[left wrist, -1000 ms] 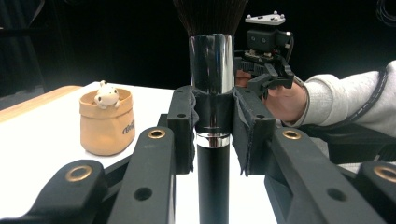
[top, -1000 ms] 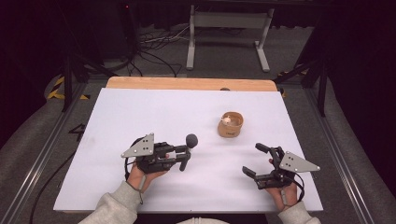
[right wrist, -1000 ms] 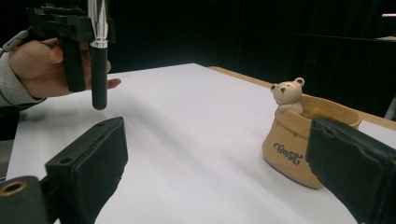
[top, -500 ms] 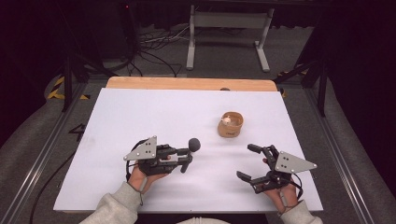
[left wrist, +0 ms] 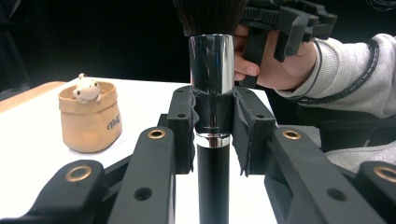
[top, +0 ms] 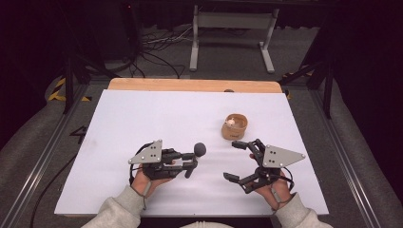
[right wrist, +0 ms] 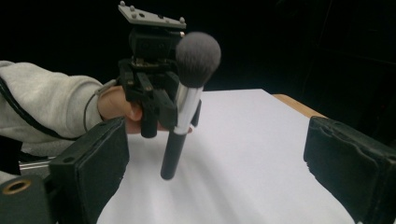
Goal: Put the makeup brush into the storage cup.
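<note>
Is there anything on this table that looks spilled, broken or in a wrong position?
Nothing stands out. The small tan paper-bag-shaped cup stands upright on the white table cover. The black-and-silver makeup brush is held upright and straight in the left tongs; the right tongs are open, holding nothing.

I count one makeup brush [top: 194, 159], at the frame's centre. One tan pot [top: 234, 127] stands right of centre, with one small figure [top: 230, 123] in it. I hold two grippers: my left gripper [top: 190, 161] and my right gripper [top: 234, 160], both low.
</note>
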The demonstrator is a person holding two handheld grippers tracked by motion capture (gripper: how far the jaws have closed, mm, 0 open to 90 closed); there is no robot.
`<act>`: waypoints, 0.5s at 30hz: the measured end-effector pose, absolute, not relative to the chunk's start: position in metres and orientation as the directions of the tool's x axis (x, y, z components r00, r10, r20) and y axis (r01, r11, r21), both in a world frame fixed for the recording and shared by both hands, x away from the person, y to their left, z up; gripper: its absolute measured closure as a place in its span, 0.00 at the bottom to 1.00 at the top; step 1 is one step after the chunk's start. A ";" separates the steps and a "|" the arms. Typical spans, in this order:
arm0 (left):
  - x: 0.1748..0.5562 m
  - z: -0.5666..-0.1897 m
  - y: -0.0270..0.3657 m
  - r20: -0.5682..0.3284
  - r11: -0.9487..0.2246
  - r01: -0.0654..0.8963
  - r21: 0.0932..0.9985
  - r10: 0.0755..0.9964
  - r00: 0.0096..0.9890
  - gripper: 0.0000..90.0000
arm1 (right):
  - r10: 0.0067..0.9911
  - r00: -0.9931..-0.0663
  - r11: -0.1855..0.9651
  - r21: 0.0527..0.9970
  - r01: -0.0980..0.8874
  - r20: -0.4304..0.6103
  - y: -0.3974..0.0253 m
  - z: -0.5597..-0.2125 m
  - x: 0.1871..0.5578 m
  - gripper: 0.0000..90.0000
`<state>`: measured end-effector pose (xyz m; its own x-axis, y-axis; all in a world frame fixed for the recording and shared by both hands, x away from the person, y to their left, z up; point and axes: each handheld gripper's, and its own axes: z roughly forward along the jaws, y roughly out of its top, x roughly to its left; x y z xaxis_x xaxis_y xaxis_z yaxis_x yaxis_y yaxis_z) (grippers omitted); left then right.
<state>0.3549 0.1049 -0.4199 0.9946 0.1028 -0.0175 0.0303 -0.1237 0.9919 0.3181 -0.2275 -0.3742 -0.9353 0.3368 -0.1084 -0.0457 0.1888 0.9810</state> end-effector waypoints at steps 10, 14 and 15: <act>0.354 -0.421 0.102 -0.003 -0.137 0.016 0.990 0.096 0.995 0.79 | 0.286 -0.955 0.134 0.990 -0.037 -0.075 -0.200 -0.364 0.323 0.09; 0.353 -0.421 0.103 -0.003 -0.136 0.016 0.991 0.093 0.996 0.79 | 0.275 -0.960 0.113 0.993 -0.032 -0.062 -0.193 -0.363 0.325 0.10; 0.353 -0.421 0.102 -0.003 -0.134 0.015 0.991 0.095 0.996 0.79 | 0.270 -0.961 0.111 0.993 -0.032 -0.061 -0.191 -0.363 0.325 0.11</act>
<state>0.3530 0.1022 -0.4206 0.9955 0.0947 -0.0027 0.0154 -0.1341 0.9909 0.3254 -0.1911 -0.3627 -0.9609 0.2699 -0.0609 -0.0318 0.1110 0.9933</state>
